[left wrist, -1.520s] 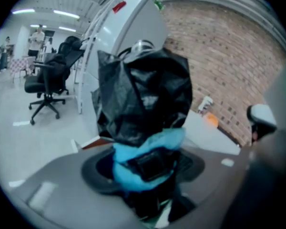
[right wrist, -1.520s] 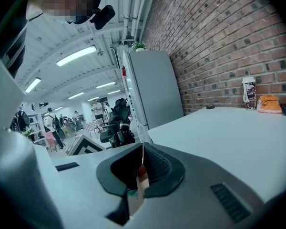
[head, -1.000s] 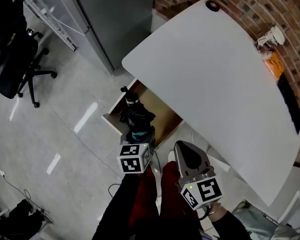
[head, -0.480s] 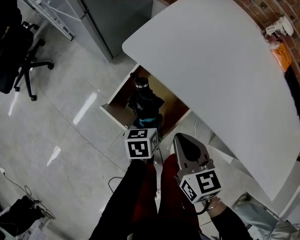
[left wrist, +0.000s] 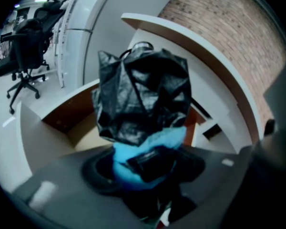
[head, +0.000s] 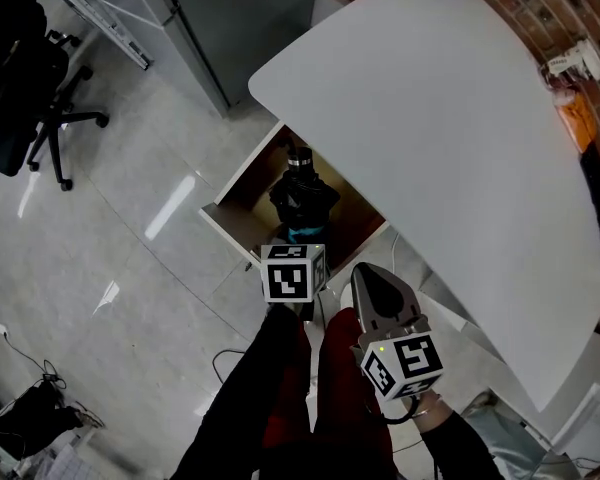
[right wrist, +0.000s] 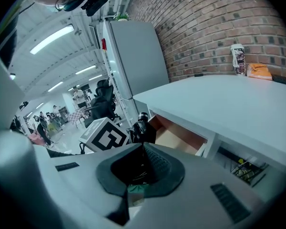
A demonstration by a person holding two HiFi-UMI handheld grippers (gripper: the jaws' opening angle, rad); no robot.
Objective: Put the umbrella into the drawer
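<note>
A folded black umbrella with a blue band stands nearly upright over the open wooden drawer under the white table. My left gripper is shut on the umbrella's lower end, just inside the drawer's front edge. Seen from the left gripper, the crumpled black canopy fills the middle, and the left gripper clamps the blue part below it. My right gripper hangs shut and empty beside the left, in front of the drawer. In the right gripper view, the right gripper points towards the umbrella.
A black office chair stands at the far left, and a grey cabinet stands behind the drawer. Small items sit by the brick wall on the table. Cables lie on the floor. My legs are below the grippers.
Both grippers have sunk. The left one has carried the umbrella from the drawer's front edge further in over the drawer.
</note>
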